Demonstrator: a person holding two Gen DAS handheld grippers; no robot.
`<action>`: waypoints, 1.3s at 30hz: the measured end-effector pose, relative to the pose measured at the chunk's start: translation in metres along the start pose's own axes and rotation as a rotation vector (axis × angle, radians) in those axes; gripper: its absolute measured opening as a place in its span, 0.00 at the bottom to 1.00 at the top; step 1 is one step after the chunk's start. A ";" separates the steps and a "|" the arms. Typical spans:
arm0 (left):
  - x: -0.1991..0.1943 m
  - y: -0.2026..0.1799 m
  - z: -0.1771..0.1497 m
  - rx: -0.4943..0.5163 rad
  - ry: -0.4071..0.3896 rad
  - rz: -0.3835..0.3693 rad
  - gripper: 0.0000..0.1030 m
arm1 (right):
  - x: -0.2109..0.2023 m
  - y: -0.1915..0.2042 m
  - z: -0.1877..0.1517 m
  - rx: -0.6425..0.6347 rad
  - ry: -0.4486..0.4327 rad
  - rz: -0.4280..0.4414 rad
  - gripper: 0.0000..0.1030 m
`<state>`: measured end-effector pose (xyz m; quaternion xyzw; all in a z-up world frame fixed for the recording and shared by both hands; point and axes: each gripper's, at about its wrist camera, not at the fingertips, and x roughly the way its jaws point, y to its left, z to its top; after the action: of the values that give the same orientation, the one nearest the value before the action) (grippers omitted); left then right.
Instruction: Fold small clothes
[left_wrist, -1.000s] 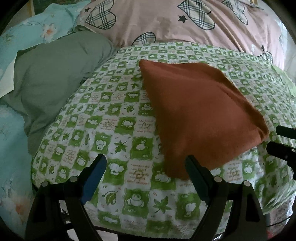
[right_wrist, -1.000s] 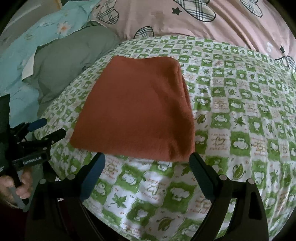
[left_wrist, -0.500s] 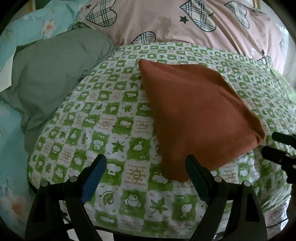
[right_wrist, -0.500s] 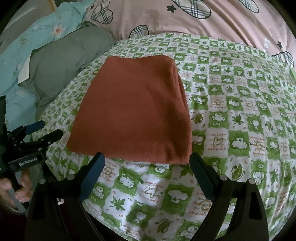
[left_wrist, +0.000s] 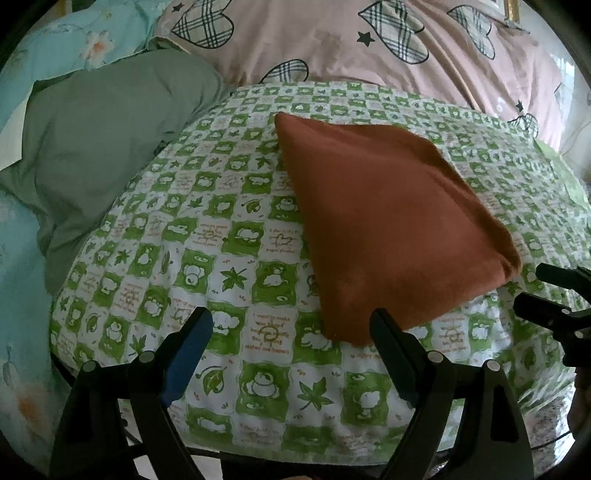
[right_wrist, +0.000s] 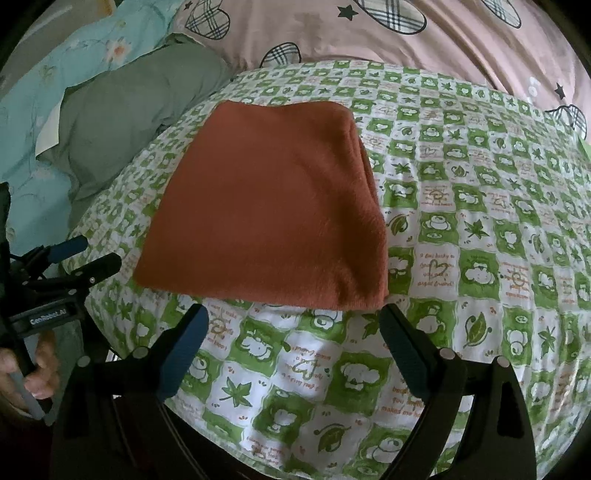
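Observation:
A rust-orange cloth (left_wrist: 384, 221) lies folded into a flat rectangle on the green-and-white checked sheet (left_wrist: 207, 236); it also shows in the right wrist view (right_wrist: 269, 218). My left gripper (left_wrist: 291, 325) is open and empty, just short of the cloth's near left corner. My right gripper (right_wrist: 291, 321) is open and empty, just short of the cloth's near edge. Each gripper shows at the edge of the other's view, the right one (left_wrist: 546, 291) to the right of the cloth and the left one (right_wrist: 77, 258) to its left.
A grey-green pillow (left_wrist: 99, 136) lies to the left on a light blue flowered sheet (left_wrist: 18, 258). A pink quilt with plaid hearts (left_wrist: 369, 40) lies behind. The checked sheet's front edge (right_wrist: 258, 454) drops off just below the grippers.
Both grippers have drawn back a little and lowered toward the sheet's front edge. The cloth has not moved.

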<state>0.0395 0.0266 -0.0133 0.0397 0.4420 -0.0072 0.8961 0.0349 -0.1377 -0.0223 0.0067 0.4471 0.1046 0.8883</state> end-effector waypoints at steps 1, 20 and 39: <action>-0.001 0.000 0.000 -0.002 -0.002 -0.003 0.85 | -0.001 0.001 0.000 0.000 0.000 -0.001 0.91; -0.013 -0.002 -0.002 0.015 -0.025 -0.011 0.85 | -0.015 0.010 -0.001 -0.034 -0.025 -0.027 0.94; -0.006 -0.004 -0.003 0.015 -0.011 -0.043 0.85 | -0.010 0.009 -0.003 -0.028 -0.011 -0.021 0.95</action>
<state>0.0328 0.0226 -0.0106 0.0369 0.4379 -0.0298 0.8978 0.0253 -0.1308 -0.0151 -0.0101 0.4406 0.1015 0.8919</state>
